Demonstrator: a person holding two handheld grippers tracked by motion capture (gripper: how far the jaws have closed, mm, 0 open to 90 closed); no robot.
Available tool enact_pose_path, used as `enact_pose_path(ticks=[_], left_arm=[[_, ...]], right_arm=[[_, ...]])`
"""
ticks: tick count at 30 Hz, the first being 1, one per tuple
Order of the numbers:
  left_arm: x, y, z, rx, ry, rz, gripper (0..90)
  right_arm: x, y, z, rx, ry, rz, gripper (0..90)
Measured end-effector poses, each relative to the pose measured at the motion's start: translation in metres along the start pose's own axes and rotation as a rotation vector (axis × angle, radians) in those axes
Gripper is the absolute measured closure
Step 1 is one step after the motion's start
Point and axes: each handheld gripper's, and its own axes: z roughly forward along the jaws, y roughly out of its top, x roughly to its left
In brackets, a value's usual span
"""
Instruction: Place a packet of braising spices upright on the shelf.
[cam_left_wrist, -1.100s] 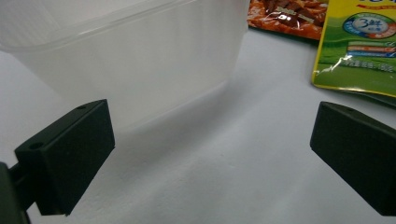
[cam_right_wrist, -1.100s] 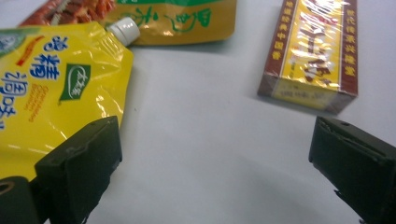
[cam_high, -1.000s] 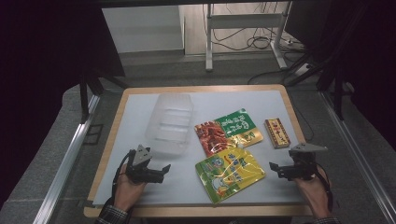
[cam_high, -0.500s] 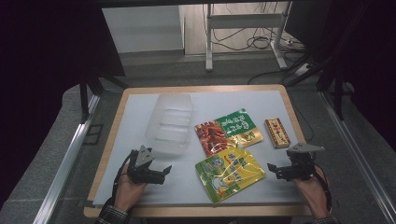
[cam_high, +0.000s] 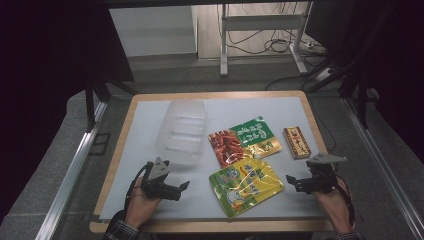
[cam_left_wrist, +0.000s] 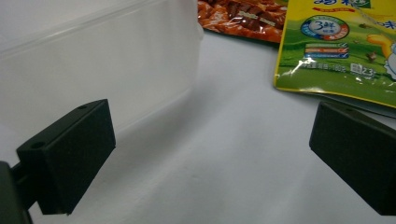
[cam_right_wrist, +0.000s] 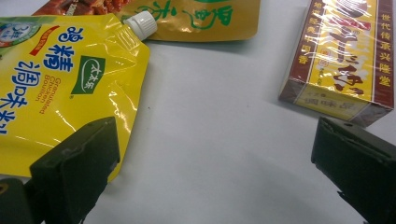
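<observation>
Pouches and packets lie on the white table (cam_high: 150, 125), none held. Clear tub (cam_high: 181, 131) sits left of centre; in the left gripper view its wall (cam_left_wrist: 102, 70) rises beyond the left jaw, apart from it. Yellow pouch (cam_high: 246, 185) lies at front centre, between the two grippers; its white cap (cam_right_wrist: 140, 24) points toward the green pouch (cam_high: 257, 137). Red pouch (cam_high: 227, 147) lies behind the yellow pouch, its right part overlapped by the green pouch. Box (cam_high: 297, 142), red and yellow, rests near the table's right edge, well apart from the tub. Left gripper (cam_high: 177, 190) is held in the left hand (cam_high: 140, 207) at front left, jaws spread wide and empty, pointing right toward the yellow pouch (cam_left_wrist: 341, 51), with bare table between the jaws. Right gripper (cam_high: 295, 182) is held in the right hand (cam_high: 335, 205) at front right, jaws likewise parted and empty, pointing left. In the right gripper view the yellow pouch (cam_right_wrist: 60, 93) lies by the left jaw and the box (cam_right_wrist: 345, 56) beyond the right jaw; contact with either cannot be told
</observation>
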Motion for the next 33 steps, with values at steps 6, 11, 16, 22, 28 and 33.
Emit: enact_pose_path(ticks=[6, 11, 16, 22, 28, 33], left_arm=[[-0.007, 0.004, 0.002, 0.008, -0.01, 0.005, 0.0], [-0.011, 0.006, 0.003, 0.014, -0.012, 0.007, 0.0], [-0.015, 0.009, 0.003, 0.006, -0.045, 0.002, 0.2], [-0.019, 0.01, 0.005, 0.009, -0.069, 0.017, 0.6], [-0.024, 0.014, 0.008, 0.006, -0.07, 0.013, 3.9], [-0.028, 0.017, 0.012, -0.003, -0.082, 0.02, 6.2]], right_arm=[[0.0, 0.0, 0.0, -0.008, -0.001, -0.006, 1.0], [0.001, 0.001, -0.001, -0.012, -0.008, -0.013, 1.0], [0.001, 0.001, -0.001, -0.014, -0.006, -0.008, 1.0], [0.001, 0.003, 0.001, -0.016, -0.007, -0.013, 1.1], [0.002, 0.003, 0.001, -0.017, -0.006, -0.019, 1.1], [0.001, 0.003, 0.0, -0.024, -0.003, -0.016, 1.1]])
